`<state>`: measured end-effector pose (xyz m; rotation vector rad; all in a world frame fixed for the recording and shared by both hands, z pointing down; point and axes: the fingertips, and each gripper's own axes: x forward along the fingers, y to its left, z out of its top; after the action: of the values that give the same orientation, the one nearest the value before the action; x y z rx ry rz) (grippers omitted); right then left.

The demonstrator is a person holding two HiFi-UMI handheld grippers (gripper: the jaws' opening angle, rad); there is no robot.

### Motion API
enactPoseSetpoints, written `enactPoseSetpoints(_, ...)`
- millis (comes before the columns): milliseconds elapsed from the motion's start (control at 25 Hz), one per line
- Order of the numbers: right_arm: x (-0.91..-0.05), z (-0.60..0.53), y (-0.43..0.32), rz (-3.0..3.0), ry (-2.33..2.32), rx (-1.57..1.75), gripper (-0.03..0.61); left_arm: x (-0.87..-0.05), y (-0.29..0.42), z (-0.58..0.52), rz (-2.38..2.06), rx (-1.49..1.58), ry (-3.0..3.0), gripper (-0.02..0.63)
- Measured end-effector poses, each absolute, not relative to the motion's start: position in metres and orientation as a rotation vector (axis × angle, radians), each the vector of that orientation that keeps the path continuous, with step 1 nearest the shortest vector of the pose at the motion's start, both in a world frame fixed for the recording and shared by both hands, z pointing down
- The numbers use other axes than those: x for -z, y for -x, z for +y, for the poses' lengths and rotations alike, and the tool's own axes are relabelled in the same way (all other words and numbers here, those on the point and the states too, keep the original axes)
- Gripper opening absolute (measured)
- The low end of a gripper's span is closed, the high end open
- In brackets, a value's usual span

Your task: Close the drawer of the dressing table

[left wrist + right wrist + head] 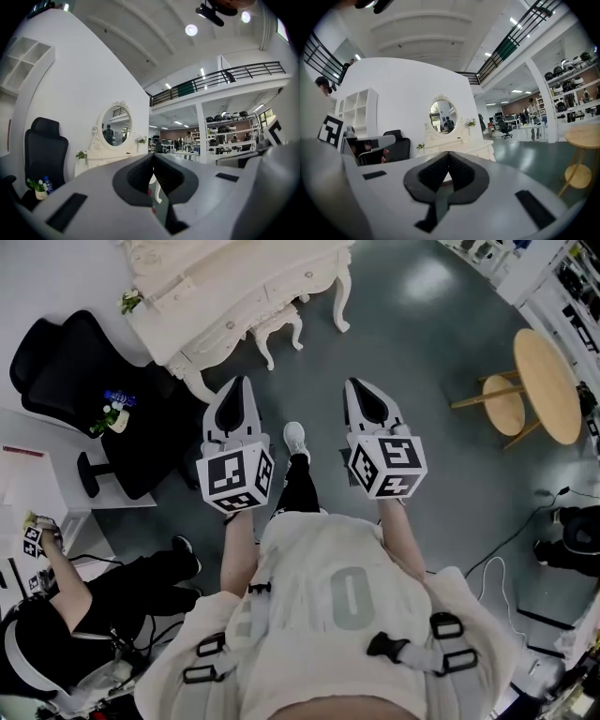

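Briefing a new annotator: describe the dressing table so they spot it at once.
Look along the white wall ahead of the person. The dressing table stands against it, right of the black office chair. It alone is carved cream-white, with curved legs and a round mirror on top.

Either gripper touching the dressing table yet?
No: in the head view the left gripper and right gripper both hang over the floor, short of the dressing table.

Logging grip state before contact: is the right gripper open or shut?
Shut. The right gripper shows its jaws meeting at the tips in its own view, nothing between them.
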<state>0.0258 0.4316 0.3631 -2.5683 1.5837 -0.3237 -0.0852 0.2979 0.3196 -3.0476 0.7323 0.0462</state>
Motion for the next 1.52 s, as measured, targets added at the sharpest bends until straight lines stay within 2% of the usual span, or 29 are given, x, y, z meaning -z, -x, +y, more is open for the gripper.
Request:
enactPoseSetpoints(440, -0.364, 0.344, -0.102, 1.597, 2.598, 0.317, 0.007, -0.310, 0.004, 0.203, 0.717, -0.111, 3.067, 0.018)
enactPoseSetpoints(1160, -0.358, 0.108, -0.256, 1.691, 2.566, 0.397, 0.007, -0.310, -0.145, -0.022, 0.788, -0.101, 3.104, 0.018)
enactPoseSetpoints(1520, -0.356, 0.034, -0.297, 1.761, 2.547, 0.351, 0.008, -0.306, -0.187, -0.082, 0.851, -0.105, 3.068, 0.018)
